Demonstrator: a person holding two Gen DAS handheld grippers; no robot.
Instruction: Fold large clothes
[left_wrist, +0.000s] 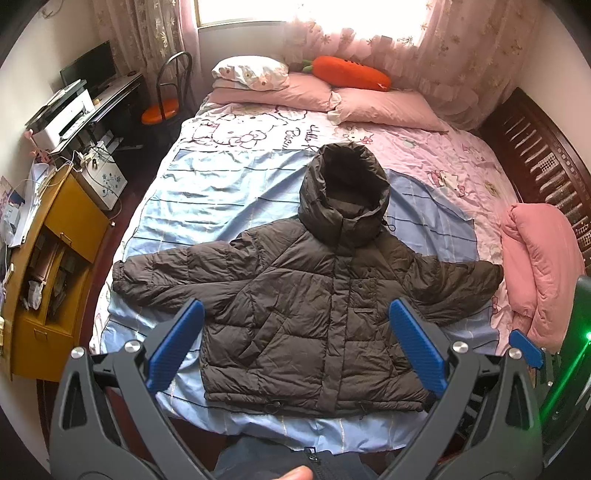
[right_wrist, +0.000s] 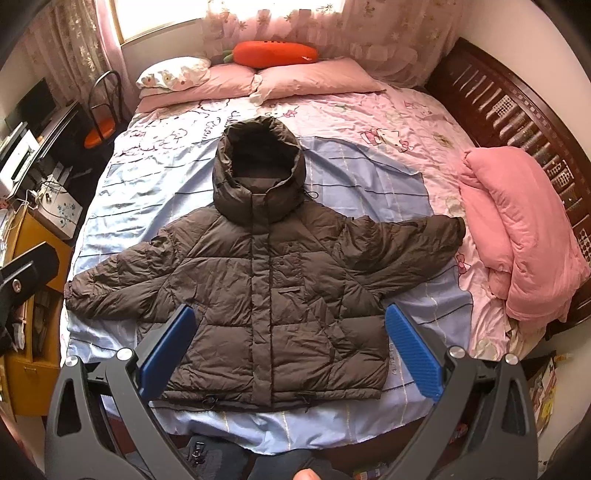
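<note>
Jaws spread on both grippers, left gripper (left_wrist: 295, 341) and right gripper (right_wrist: 290, 345) holding nothing, hovering low in frame. Brown puffer jacket (left_wrist: 314, 306) lies flat mid-frame on bed (left_wrist: 207, 192), sleeves out. Likely best start: pinch cuff, fold sleeve across chest.

Daylight from a blown-out window (left_wrist: 295, 11), soft shadows, sharp centre, heavy fisheye bending, dark corners

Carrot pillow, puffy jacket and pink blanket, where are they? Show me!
carrot pillow (right_wrist: 277, 53), right wrist view, on the middle of its orange body.
puffy jacket (right_wrist: 258, 291), right wrist view, on the front placket at chest height.
pink blanket (left_wrist: 535, 266), left wrist view, on the middle of the folded bundle.
</note>
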